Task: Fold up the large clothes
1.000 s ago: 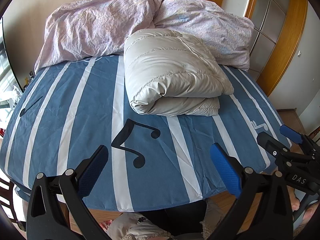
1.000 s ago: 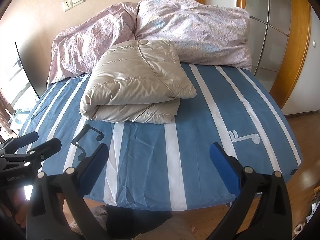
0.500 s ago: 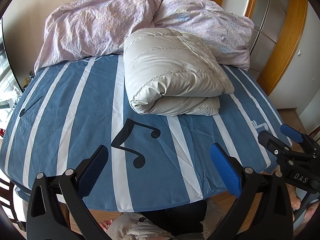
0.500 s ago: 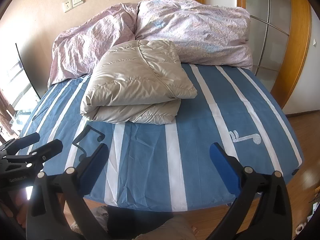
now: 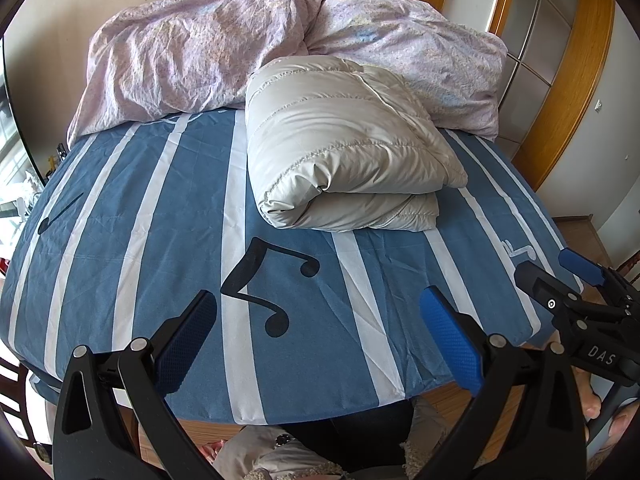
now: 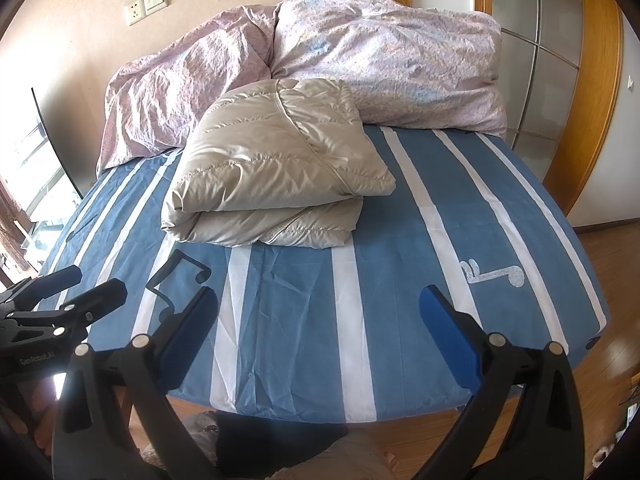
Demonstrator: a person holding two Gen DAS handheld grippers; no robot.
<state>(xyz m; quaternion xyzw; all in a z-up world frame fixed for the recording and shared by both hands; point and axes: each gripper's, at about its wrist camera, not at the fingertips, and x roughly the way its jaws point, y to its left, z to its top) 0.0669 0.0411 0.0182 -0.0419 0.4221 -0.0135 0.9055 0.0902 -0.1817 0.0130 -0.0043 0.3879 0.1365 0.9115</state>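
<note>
Left wrist view: left tool [image 5: 318, 334] wide open, nothing btwn its blue pads, held over the near edge of the bed [image 5: 120, 240], which has a blue sheet w/ white stripes and a black music note print [image 5: 266, 280]. Folded beige puffer jacket [image 5: 344, 152] lies on the sheet past the middle, a thick bundle w/ rolled edge facing the camera, far side touching the crumpled pink duvet [image 5: 240, 48] heaped at the head of the bed. Right tool [image 5: 560, 280] shows at the right edge, well apart from the jacket, fingers parted, empty. Right wrist view: right tool [image 6: 320, 334] open wide, empty, over the foot of the bed [image 6: 500, 220]. Jacket [image 6: 276, 160] sits left of centre, folded in layers, seam running across the top, back edge against the duvet [image 6: 380, 56]. White music note print [image 6: 494, 274] on the sheet nr the right finger. Left tool [image 6: 74, 286] visible low left, fingers apart, holding nothing, off the jacket. Wall socket [image 6: 146, 4] above the duvet; wooden door frame [image 6: 600, 80] at right.
</note>
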